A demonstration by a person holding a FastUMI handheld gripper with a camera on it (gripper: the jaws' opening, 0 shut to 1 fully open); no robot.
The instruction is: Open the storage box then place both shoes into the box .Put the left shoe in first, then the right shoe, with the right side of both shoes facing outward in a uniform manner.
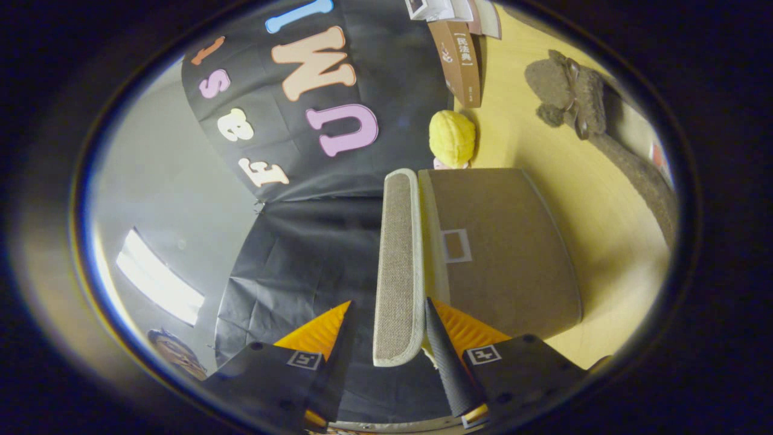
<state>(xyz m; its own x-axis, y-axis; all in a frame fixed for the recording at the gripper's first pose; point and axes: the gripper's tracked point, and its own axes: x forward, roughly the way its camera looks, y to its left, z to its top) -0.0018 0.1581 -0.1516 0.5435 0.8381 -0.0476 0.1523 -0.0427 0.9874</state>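
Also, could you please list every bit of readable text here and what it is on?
"民法典": spine of the brown book.
White booklets beside it: print too small to read.
Storage box: its front tag frame looks blank.
Hand-held gripper: fingers straddle the raised lid, no words.

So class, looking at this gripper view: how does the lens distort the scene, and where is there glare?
Gripper view: fisheye bends the storage box and its lid, which stands between the claw fingers, one finger touching; the view is rolled sideways; a ceiling light glares white; the shoe stays dim but sharp.
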